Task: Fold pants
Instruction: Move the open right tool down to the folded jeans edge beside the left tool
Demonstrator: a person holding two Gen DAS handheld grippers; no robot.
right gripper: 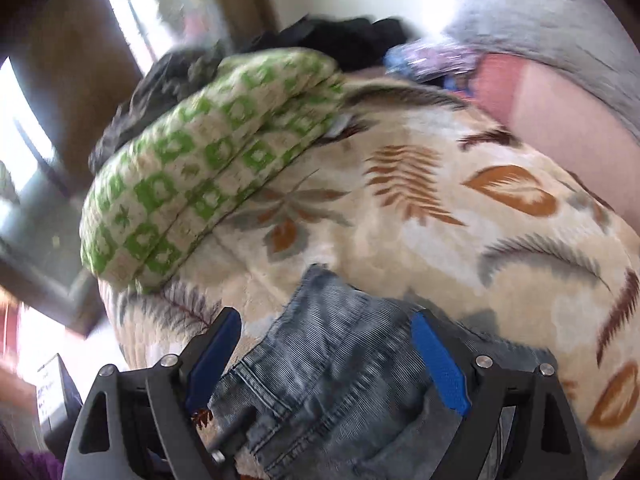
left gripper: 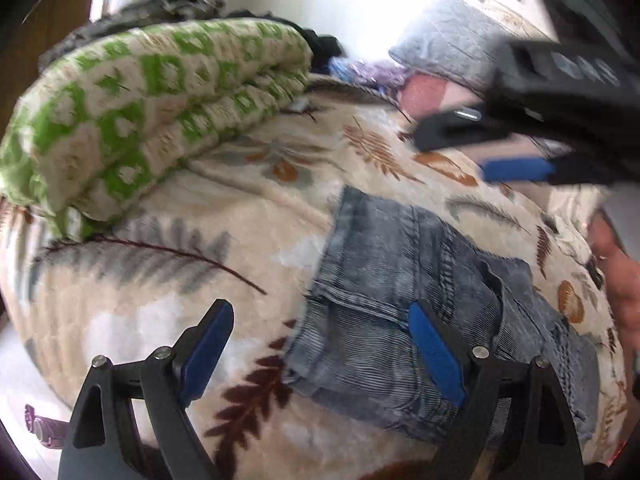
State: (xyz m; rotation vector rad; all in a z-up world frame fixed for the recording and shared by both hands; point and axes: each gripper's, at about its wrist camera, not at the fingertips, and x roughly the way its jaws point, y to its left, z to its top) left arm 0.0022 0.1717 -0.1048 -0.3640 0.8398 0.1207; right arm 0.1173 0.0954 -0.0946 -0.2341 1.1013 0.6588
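We see a green-patterned quilt (left gripper: 132, 120) folded at far left on the leaf-print blanket (left gripper: 224, 216). Our left gripper (left gripper: 324, 344) hovers with jaws spread, holding nothing. The folded denim pants (left gripper: 408, 288) lie right of centre on the blanket. Our right gripper (right gripper: 328, 360) hangs above them, jaws apart too.

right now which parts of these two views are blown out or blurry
Left wrist view: window light blows out the wall top centre; the right gripper is motion-smeared, while the folded jeans and leaf-print blanket stay fairly sharp. Right wrist view: blurred all over, worst on the green-patterned quilt and the jeans; the window at left is overexposed.
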